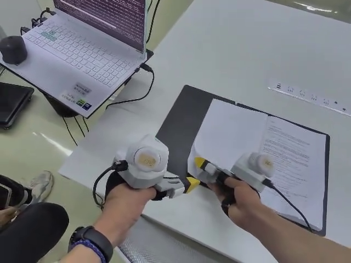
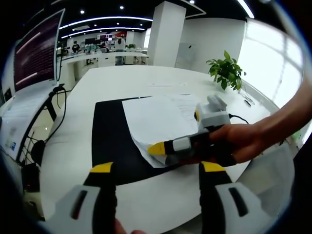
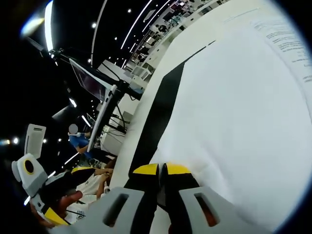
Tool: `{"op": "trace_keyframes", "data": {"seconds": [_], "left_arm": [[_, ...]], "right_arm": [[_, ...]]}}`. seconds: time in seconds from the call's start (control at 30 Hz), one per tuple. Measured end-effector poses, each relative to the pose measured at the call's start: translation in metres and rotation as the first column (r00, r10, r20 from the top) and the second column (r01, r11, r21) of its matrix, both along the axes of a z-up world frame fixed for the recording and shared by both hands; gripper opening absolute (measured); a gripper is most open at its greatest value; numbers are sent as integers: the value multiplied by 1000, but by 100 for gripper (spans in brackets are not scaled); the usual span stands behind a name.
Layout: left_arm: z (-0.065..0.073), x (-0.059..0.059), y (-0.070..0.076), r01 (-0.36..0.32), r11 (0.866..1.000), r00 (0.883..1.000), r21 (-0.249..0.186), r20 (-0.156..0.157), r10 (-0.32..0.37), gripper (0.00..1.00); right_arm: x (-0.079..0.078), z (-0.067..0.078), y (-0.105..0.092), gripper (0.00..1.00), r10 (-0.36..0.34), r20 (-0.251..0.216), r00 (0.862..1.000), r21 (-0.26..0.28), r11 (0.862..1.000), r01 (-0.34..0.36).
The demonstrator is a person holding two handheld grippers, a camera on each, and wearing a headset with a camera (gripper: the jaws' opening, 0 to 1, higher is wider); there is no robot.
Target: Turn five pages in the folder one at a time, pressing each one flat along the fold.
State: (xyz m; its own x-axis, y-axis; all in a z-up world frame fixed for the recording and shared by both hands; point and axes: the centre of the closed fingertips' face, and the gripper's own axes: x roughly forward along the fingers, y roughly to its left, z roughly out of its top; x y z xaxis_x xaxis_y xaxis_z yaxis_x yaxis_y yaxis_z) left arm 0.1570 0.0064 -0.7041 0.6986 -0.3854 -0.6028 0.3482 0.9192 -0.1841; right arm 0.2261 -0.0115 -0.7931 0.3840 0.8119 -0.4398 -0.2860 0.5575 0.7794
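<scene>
The black folder (image 1: 176, 127) lies open on the white table, with a printed page (image 1: 293, 159) flat on its right half. A white page (image 1: 230, 131) curves up from the fold toward the left. My right gripper (image 1: 202, 164) is shut on that page's lower left corner; in the right gripper view the yellow fingertips (image 3: 148, 169) meet on the page (image 3: 234, 107). My left gripper (image 1: 192, 184) stands open just left of it, at the folder's near edge. In the left gripper view my left gripper (image 2: 157, 168) is open above the black cover (image 2: 109, 141), facing the right gripper (image 2: 161, 148).
An open laptop (image 1: 82, 49) sits at the far left with a mouse (image 1: 13, 49) beside it and a black cable (image 1: 137, 96) trailing toward the folder. A white power strip (image 1: 310, 98) lies at the far right. The table's near edge (image 1: 109, 189) runs just below the grippers.
</scene>
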Motion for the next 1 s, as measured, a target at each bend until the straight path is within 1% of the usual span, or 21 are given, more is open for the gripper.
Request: {"op": "trace_keyframes", "data": {"seconds": [0.07, 0.13, 0.23, 0.3, 0.33, 0.37, 0.43, 0.47, 0.53, 0.6, 0.67, 0.83, 0.9, 0.97, 1.0], "left_arm": [[-4, -1, -2, 4, 1000, 1000, -1, -11, -4, 69], [-4, -1, -5, 5, 1000, 1000, -9, -15, -5, 68], [-5, 1, -10, 9, 1000, 1000, -9, -13, -9, 68], [-10, 1, -12, 9, 1000, 1000, -14, -22, -9, 68], [-11, 1, -14, 9, 1000, 1000, -20, -25, -9, 68], [-13, 2, -16, 9, 1000, 1000, -22, -29, -10, 68], [-14, 2, -19, 15, 1000, 999, -22, -30, -16, 67], [-14, 2, -21, 18, 1000, 999, -23, -30, -18, 67], [-12, 2, -26, 22, 999, 999, -32, -26, -23, 66], [-10, 4, -28, 20, 999, 1000, -34, -15, -21, 65], [-9, 7, -30, 24, 999, 1000, -34, -6, -25, 63], [-8, 15, -31, 11, 999, 1000, -43, 13, -10, 59], [-11, 17, -32, 4, 999, 1000, -54, 7, -4, 55], [-13, 19, -33, -8, 997, 1000, -71, 5, 8, 51], [-13, 20, -33, -11, 997, 1000, -72, 6, 11, 48]], "right_arm": [[1, 1, 1, 2, -16, -4, 1000, 11, 1000, 16], [1, 1, 1, 2, -21, -11, 1000, 13, 1000, 21], [-1, 4, 2, 6, -11, -20, 1000, 34, 999, 12], [-5, 7, 3, 10, 12, -23, 1000, 53, 999, -10], [-7, 9, 3, 13, 31, -16, 999, 65, 997, -30], [-10, 12, 2, 18, 55, 2, 998, 68, 996, -55], [-15, 15, -1, 22, 84, 22, 996, 62, 994, -85], [-17, 16, -3, 25, 88, 26, 996, 63, 994, -89], [-20, 18, -11, 29, 89, 29, 996, 70, 993, -91], [-23, 19, -20, 31, 87, 32, 996, 74, 993, -89], [-27, 25, -30, 32, 75, 38, 996, 83, 994, -78], [-31, 41, -55, 33, 29, 107, 994, 84, 996, -38], [-37, 47, -67, 33, 16, 121, 993, 89, 996, -27], [-44, 50, -79, 32, 10, 143, 990, 76, 997, -21], [-46, 50, -84, 32, 4, 143, 990, 71, 997, -15]]}}
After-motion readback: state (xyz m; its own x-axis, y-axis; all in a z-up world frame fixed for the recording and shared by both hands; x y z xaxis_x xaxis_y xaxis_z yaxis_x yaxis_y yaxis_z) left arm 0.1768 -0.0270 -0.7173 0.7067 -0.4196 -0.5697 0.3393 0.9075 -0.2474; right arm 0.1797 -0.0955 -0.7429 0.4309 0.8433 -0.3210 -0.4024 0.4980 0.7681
